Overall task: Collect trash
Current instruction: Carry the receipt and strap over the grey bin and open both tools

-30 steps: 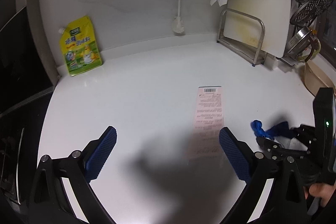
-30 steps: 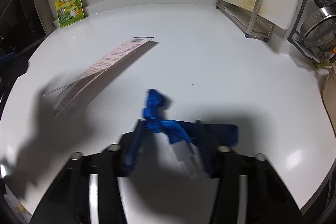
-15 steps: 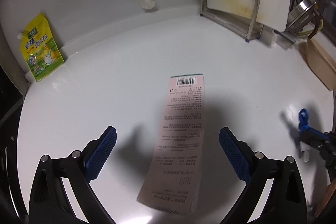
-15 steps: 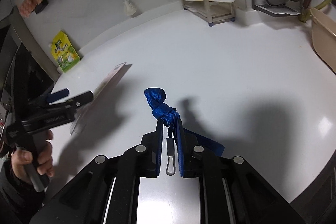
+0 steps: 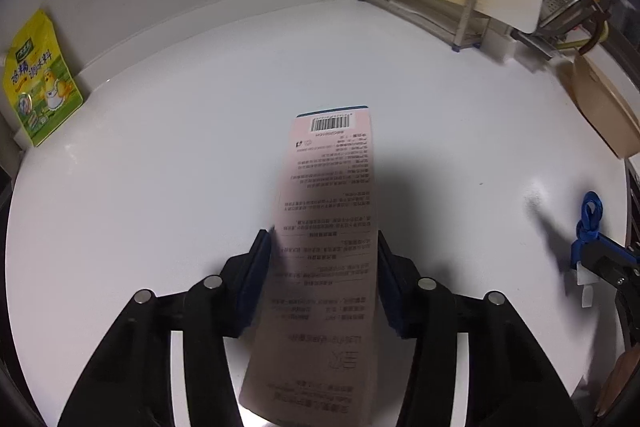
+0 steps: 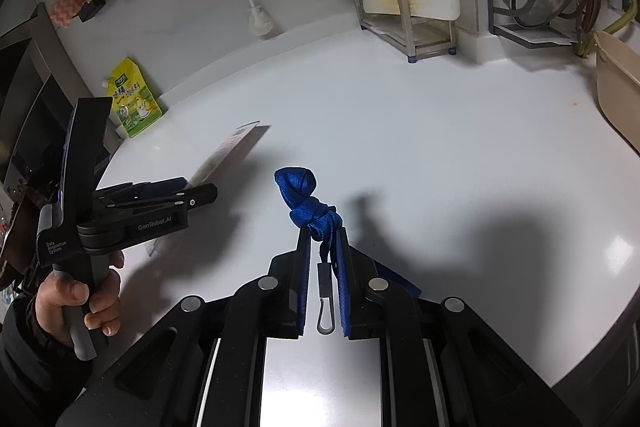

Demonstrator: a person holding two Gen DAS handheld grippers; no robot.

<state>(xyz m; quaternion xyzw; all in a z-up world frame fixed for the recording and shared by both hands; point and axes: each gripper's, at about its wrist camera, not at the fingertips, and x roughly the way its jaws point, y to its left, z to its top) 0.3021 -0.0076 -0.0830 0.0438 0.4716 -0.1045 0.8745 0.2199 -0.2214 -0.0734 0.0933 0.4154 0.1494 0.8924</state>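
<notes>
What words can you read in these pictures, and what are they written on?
"GenRobot.AI": side of the left gripper.
"Data Acquisition System": its handle.
Pink printed card between its closing jaws: barcode and upside-down print, too small to read.
Yellow pouch: large characters, too blurred to read.

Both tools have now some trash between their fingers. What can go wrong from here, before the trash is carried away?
1. The left tool is closing on the edges of the thin pink package; it may buckle or slip out.
2. The right tool pinches the blue strap just below its knot, and the metal clip hangs loose; it might snag or swing.
</notes>
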